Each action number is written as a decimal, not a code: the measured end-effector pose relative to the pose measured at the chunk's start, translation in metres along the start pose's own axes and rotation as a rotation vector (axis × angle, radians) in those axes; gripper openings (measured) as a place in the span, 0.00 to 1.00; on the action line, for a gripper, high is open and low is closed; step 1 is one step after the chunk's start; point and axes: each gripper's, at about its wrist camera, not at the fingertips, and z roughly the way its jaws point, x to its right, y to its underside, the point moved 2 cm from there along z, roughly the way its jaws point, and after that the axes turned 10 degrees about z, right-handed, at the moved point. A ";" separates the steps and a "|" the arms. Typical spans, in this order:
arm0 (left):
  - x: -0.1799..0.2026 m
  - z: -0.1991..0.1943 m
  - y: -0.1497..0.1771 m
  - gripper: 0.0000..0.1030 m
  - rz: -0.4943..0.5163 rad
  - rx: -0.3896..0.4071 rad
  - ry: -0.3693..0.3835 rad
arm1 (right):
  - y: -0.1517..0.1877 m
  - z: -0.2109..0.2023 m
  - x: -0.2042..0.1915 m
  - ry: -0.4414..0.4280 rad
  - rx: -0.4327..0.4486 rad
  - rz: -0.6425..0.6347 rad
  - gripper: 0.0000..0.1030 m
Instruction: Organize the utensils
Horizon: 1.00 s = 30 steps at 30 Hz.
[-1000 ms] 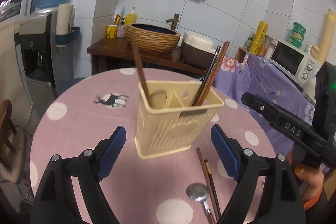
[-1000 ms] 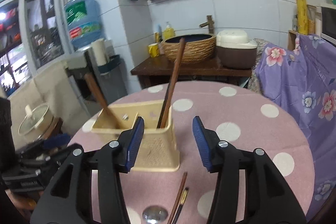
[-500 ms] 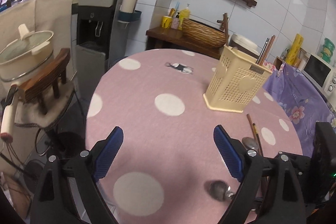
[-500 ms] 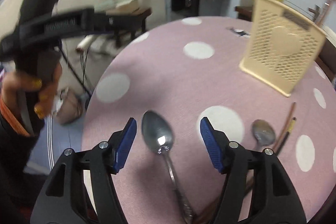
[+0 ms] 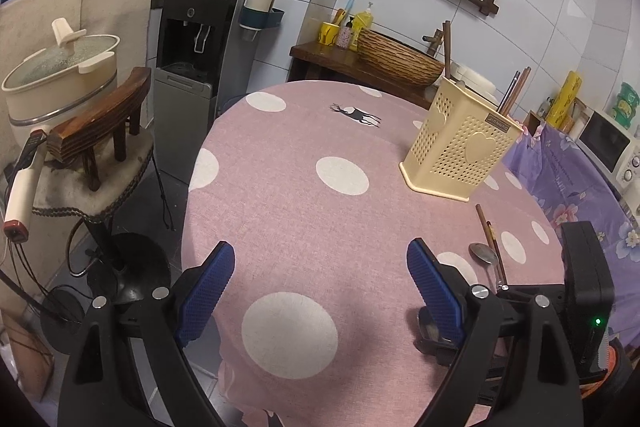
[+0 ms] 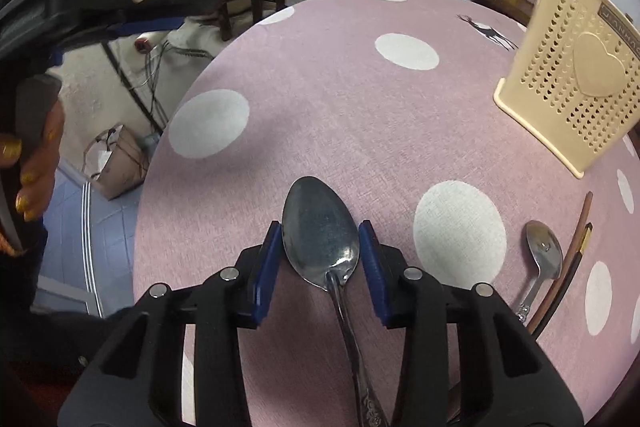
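A cream perforated utensil holder stands on the pink polka-dot table, with chopsticks and a brown handle sticking up from it. My right gripper is low over the table, its blue pads closed against both sides of the bowl of a large metal spoon. A small spoon and a pair of brown chopsticks lie on the table to its right. My left gripper is open and empty above the table's near edge.
The round table drops off at its left edge. Beyond it stand a wooden stool, a lidded pot and a water dispenser. A purple floral cloth and a microwave are on the right.
Both grippers pulled back from the holder to the table's near side. My right gripper dropped over the large spoon and its jaws narrowed around the spoon's bowl. My left gripper stayed open.
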 end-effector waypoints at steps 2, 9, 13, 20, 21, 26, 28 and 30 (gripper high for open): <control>0.001 0.000 -0.001 0.85 -0.001 0.001 0.009 | -0.008 0.004 0.003 0.021 -0.003 0.070 0.38; 0.004 0.000 0.003 0.85 -0.006 0.001 0.011 | -0.040 0.006 0.057 0.126 0.064 0.484 0.39; 0.006 0.004 0.006 0.85 -0.002 -0.010 0.011 | -0.046 0.013 0.072 0.131 0.055 0.585 0.39; 0.011 0.012 0.009 0.85 0.002 -0.034 0.022 | -0.043 0.010 0.077 0.099 0.085 0.582 0.53; 0.011 0.013 0.009 0.85 0.002 -0.036 0.023 | -0.041 0.004 0.078 0.099 0.104 0.579 0.53; 0.019 0.019 0.011 0.85 0.015 -0.057 0.032 | -0.031 -0.033 0.098 0.185 0.205 0.560 0.53; 0.024 0.022 0.012 0.85 0.020 -0.065 0.039 | -0.020 -0.046 0.114 0.279 0.230 0.580 0.53; 0.030 0.026 0.013 0.85 0.030 -0.076 0.050 | -0.006 -0.054 0.133 0.370 0.235 0.610 0.53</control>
